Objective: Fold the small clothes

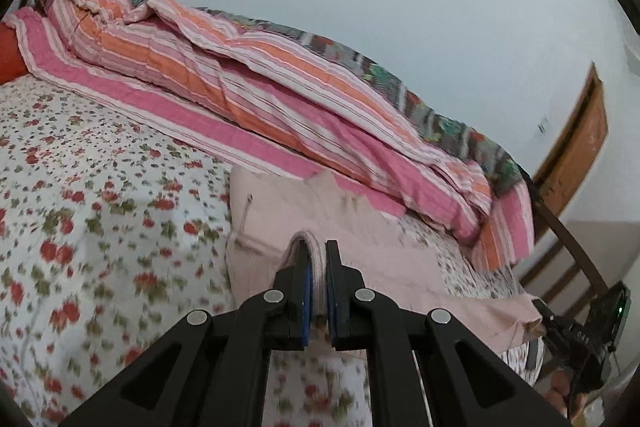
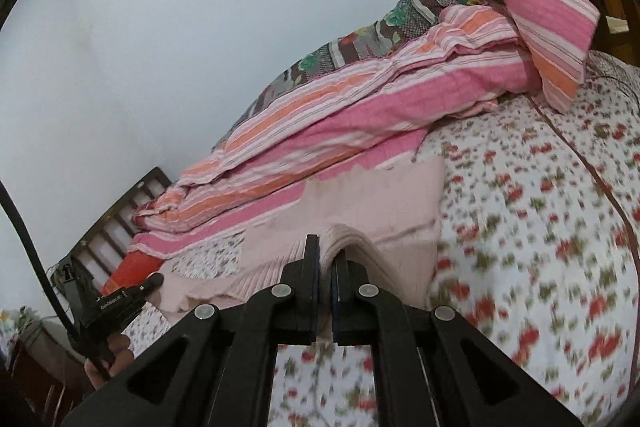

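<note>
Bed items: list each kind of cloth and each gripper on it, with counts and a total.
Pale pink garment: 1
Pink and orange striped blanket: 1
Dark flowered quilt: 1
White flowered bedsheet: 1
Grippers: 2, the left gripper and right gripper, each shut on the garment's edge
Total: 6
</note>
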`<act>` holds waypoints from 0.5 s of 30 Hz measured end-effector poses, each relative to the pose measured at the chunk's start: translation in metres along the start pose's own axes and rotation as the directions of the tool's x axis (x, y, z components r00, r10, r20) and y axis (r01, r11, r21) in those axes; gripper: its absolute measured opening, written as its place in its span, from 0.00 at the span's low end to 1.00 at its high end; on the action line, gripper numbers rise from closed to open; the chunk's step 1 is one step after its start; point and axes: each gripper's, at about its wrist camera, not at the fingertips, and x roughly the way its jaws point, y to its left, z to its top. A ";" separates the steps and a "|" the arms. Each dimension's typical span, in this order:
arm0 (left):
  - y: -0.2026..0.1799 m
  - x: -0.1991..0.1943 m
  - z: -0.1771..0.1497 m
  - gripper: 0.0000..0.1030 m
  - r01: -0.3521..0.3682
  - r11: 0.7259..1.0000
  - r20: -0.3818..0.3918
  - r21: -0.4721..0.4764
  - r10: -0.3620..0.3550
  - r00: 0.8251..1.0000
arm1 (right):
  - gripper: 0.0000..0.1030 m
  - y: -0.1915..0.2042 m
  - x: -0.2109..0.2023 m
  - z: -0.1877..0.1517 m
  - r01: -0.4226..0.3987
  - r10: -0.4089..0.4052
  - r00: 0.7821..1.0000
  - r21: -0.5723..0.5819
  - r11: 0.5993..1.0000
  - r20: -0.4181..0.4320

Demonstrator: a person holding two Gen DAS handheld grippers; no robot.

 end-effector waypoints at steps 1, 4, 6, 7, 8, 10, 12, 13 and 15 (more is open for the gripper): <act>0.002 0.010 0.005 0.06 -0.009 1.000 -0.006 -0.010 0.009 1.000 | 0.04 -0.001 0.009 0.006 0.003 -0.003 1.000 0.006 1.000 -0.005; 0.005 0.040 0.017 0.06 -0.040 0.999 -0.025 -0.023 0.039 0.999 | 0.04 -0.007 0.040 0.023 0.020 -0.019 1.000 0.037 0.999 -0.013; 0.007 0.058 0.024 0.06 -0.054 0.998 -0.033 -0.023 0.054 0.998 | 0.04 -0.015 0.063 0.034 0.023 -0.022 0.999 0.066 0.998 -0.025; 0.008 0.073 0.029 0.06 -0.064 0.998 -0.040 -0.022 0.063 0.997 | 0.04 -0.018 0.073 0.039 0.022 -0.020 0.999 0.078 0.997 -0.031; 0.008 0.082 0.031 0.06 -0.071 0.997 -0.046 -0.022 0.070 0.997 | 0.04 -0.023 0.086 0.045 0.026 -0.023 0.999 0.090 0.996 -0.038; 0.010 0.101 0.038 0.06 -0.084 0.996 -0.059 -0.027 0.083 0.995 | 0.04 -0.030 0.106 0.052 0.034 -0.028 0.998 0.107 0.994 -0.052; 0.013 0.122 0.044 0.06 -0.096 0.995 -0.073 -0.033 0.093 0.993 | 0.04 -0.040 0.130 0.059 0.039 -0.029 0.997 0.130 0.991 -0.075; 0.016 0.136 0.049 0.06 -0.104 0.994 -0.086 -0.039 0.100 0.991 | 0.04 -0.044 0.140 0.062 0.041 -0.029 0.996 0.139 0.990 -0.085; 0.020 0.154 0.054 0.06 -0.108 0.993 -0.111 -0.051 0.102 0.989 | 0.04 -0.054 0.165 0.068 0.053 -0.035 0.993 0.156 0.986 -0.116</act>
